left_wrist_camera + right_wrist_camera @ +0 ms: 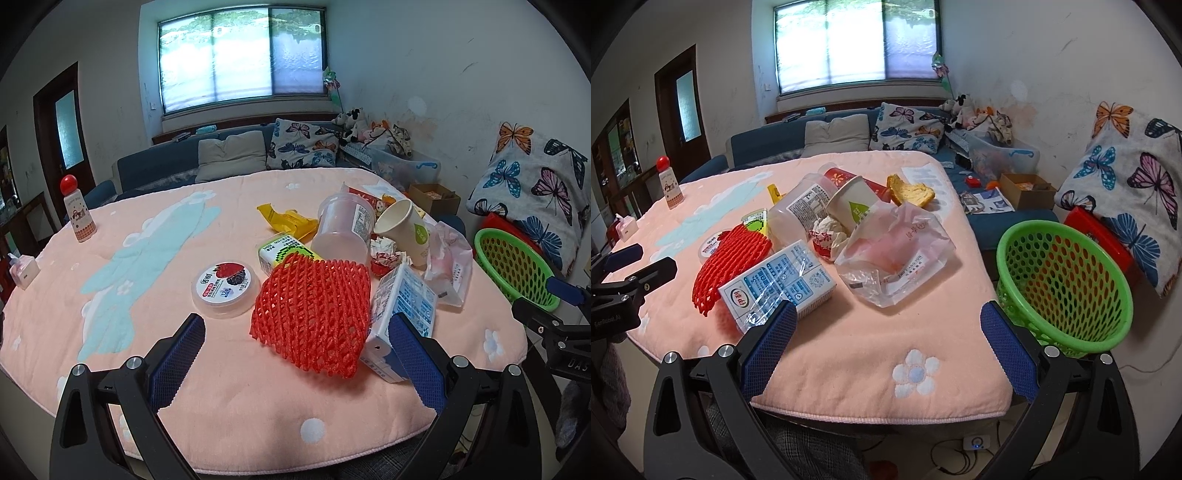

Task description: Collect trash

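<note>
1. The left gripper point(297, 349) hangs over the near edge of the desk point(229, 406) with its blue fingers point(177, 363) spread wide, holding nothing. The red net point(314, 314) lies between them further out, and the right-hand finger sits in front of the milk carton point(402, 306) – whether it touches the carton I cannot tell.

2. The right gripper point(888, 345) is also wide open and empty over the desk's near corner. Its left finger point(768, 350) overlaps the near end of the carton point(775, 284) in view; its right finger stands just in front of the green basket point(1063, 288), which is off the desk beside that corner.

3. The trash lies in a heap toward the basket side of the desk – the net against the carton, a clear tub point(343, 229) on its side, a tipped paper cup point(402, 229), a crumpled wrapper point(386, 251), a plastic bag point(894, 258), a yellow wrapper point(288, 219) and a round lid point(225, 288).

4. A red-capped bottle point(77, 210) stands upright at the far left, well apart from the heap.
</note>
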Tool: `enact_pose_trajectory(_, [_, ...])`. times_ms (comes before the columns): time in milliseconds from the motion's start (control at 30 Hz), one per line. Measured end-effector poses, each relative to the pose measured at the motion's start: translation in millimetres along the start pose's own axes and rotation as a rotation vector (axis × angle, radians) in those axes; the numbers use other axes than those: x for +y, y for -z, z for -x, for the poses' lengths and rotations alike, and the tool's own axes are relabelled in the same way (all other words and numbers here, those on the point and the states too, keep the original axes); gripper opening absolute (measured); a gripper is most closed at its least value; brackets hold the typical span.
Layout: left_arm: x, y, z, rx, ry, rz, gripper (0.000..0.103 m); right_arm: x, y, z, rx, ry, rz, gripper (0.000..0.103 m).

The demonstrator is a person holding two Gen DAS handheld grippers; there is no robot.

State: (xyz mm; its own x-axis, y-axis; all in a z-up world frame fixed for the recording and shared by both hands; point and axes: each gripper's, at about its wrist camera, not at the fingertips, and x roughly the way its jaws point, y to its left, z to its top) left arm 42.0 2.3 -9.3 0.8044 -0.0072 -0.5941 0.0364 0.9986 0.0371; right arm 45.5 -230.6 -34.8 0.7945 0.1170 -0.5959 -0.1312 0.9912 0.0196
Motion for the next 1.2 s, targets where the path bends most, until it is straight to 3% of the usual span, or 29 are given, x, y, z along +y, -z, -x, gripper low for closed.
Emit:
enact_pose_trajectory(433, [19.1,-14.7,-22.1,0.023,-0.013,0.023,0.096,6.8,-9.3,-22.9,0.042,-0.019,0.006,0.099])
enact_pose_trajectory(767, [47.0,-20.2,-30.1,0.014,-0.004,0.036,0.096,35.1,-15.9,-42.9,0.135,-0.073,-0.023,0.099])
enact_pose_trajectory(1000, [71.8,-24.4,-37.9,0.005,0.014,0.045,0.096,62.5,-24.2,-54.8,0.181,-0.056,-0.014,0.099])
enact_pose_trajectory(1200, [82.9,-24.0,-46.5,0.006,0.048,0.037,0.096,71.2,-27.8,-74.8,0.266,-0.06,-0.087,0.098])
